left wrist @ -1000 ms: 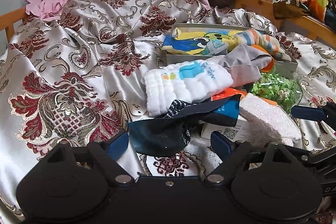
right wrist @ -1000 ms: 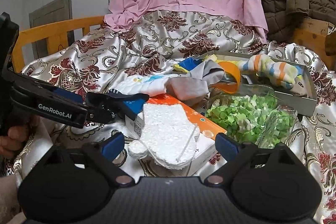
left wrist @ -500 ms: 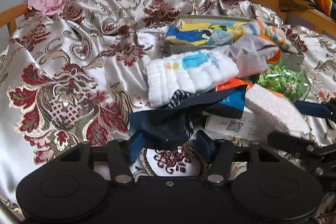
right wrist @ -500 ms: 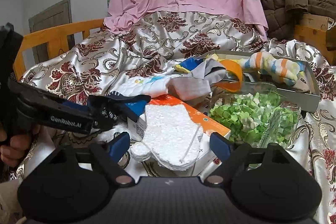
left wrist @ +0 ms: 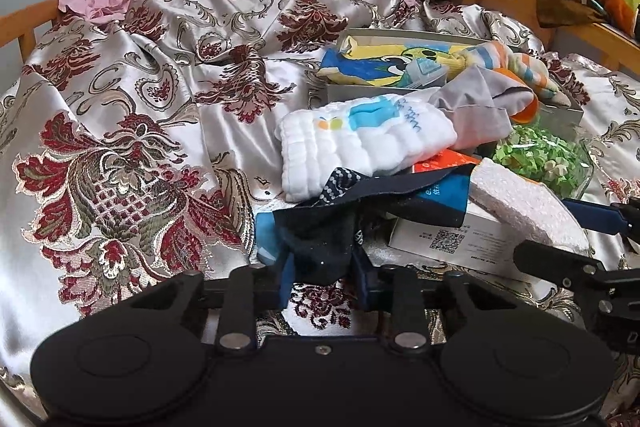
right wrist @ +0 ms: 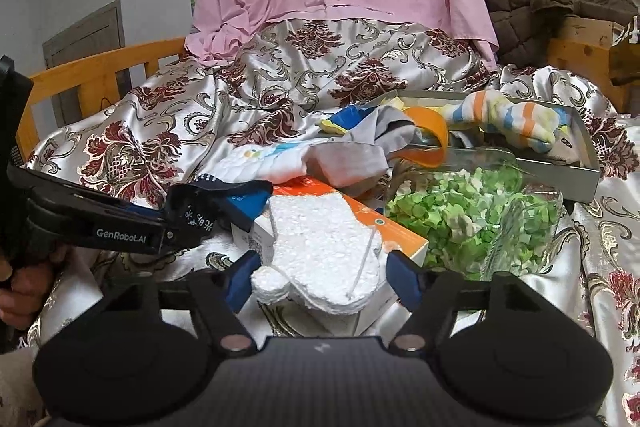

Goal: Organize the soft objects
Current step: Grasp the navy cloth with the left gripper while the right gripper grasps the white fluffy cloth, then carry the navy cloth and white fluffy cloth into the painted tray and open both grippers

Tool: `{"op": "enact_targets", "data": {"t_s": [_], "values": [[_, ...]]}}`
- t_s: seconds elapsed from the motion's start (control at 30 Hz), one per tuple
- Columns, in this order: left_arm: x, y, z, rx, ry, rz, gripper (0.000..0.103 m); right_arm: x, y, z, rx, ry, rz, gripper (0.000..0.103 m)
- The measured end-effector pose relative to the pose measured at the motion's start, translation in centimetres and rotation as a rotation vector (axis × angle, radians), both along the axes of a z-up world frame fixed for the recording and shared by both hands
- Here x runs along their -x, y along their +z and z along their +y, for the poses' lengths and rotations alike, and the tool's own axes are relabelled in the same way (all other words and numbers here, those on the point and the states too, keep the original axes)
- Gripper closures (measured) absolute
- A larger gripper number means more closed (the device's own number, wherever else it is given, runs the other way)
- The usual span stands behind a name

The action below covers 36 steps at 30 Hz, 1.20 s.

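The dark navy sock (left wrist: pixel 320 239) is bunched between the 2 blue fingers (left wrist: pixel 286 277) of the left gripper (left wrist: pixel 324 281), which have just been closing and are now drawn in against the fabric on both sides, so the sock is pinched at its near end. Its far end is draped over the corner of a white and orange box (left wrist: pixel 440 235). In the right wrist view the same sock is seen clamped at the tip of the left gripper (right wrist: pixel 188 219). The white fuzzy sock (right wrist: pixel 320 251) is laid on top of the box, its near end between the 2 fingers (right wrist: pixel 404 277) of the right gripper (right wrist: pixel 320 279); these have just been closing, but narrow gaps are still seen at both sides and nothing is held. A folded white cloth (left wrist: pixel 360 143) is lying just behind the navy sock, with a grey garment (left wrist: pixel 476 111) beside it. A glass bowl of green scraps (right wrist: pixel 472 215) and a grey tray (right wrist: pixel 576 171) holding a striped sock (right wrist: pixel 508 123) are set further back on the patterned bedspread (left wrist: pixel 140 107).
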<state>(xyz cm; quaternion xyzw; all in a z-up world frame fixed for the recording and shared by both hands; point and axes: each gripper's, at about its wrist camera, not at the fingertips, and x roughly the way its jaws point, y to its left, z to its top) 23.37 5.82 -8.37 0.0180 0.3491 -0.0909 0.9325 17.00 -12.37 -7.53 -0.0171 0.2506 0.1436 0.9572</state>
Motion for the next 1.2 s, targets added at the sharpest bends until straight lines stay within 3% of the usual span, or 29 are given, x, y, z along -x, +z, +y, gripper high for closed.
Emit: {"op": "enact_targets", "data": {"t_s": [0.1,0.4,0.8,1.2], "values": [[0.2,0.1,-0.2,0.0,-0.008,-0.007,0.083,0.1,0.0,0.0,-0.002,-0.003,-0.002,0.036],[0.6,0.6,-0.3,0.024,-0.021,-0.023,0.093,0.2,0.2,-0.1,-0.008,-0.003,-0.008,0.036],[2.6,2.4,-1.2,0.042,-0.032,-0.099,0.097,1.5,1.1,0.1,0.018,0.0,-0.05,0.037],[4.4,5.6,-2.0,0.139,-0.015,-0.109,0.097,3.6,3.9,-1.5,0.001,-0.038,-0.137,0.037]]}}
